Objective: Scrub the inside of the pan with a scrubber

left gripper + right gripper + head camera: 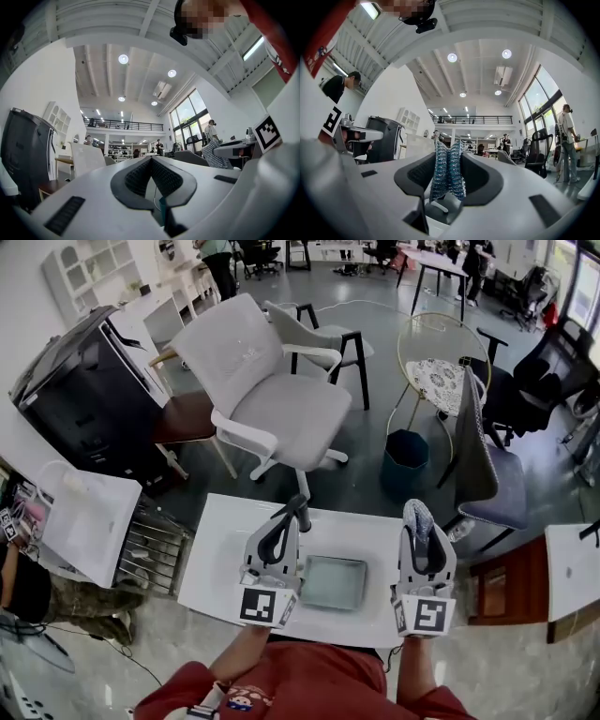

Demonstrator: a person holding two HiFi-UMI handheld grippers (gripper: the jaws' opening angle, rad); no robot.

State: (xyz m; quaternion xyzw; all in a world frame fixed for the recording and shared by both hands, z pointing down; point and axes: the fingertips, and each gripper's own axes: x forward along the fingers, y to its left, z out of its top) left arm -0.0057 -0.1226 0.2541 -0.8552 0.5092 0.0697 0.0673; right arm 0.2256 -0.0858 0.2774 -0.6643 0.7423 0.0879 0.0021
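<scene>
Blue-silver wire mesh, the scrubber (447,172), is pinched between the jaws of the right gripper (449,158) and bulges up past their tips; the left gripper (151,160) has its jaws pressed together at the tips with nothing between them; both grippers tilt upward, toward the ceiling; the pan (334,583), square, shallow and grey-green, lies flat on the white table (220,554) between the two grippers, its inside bare, and neither gripper nor the scrubber touches it; a pale office chair (272,399) stands beyond the table's far edge.
</scene>
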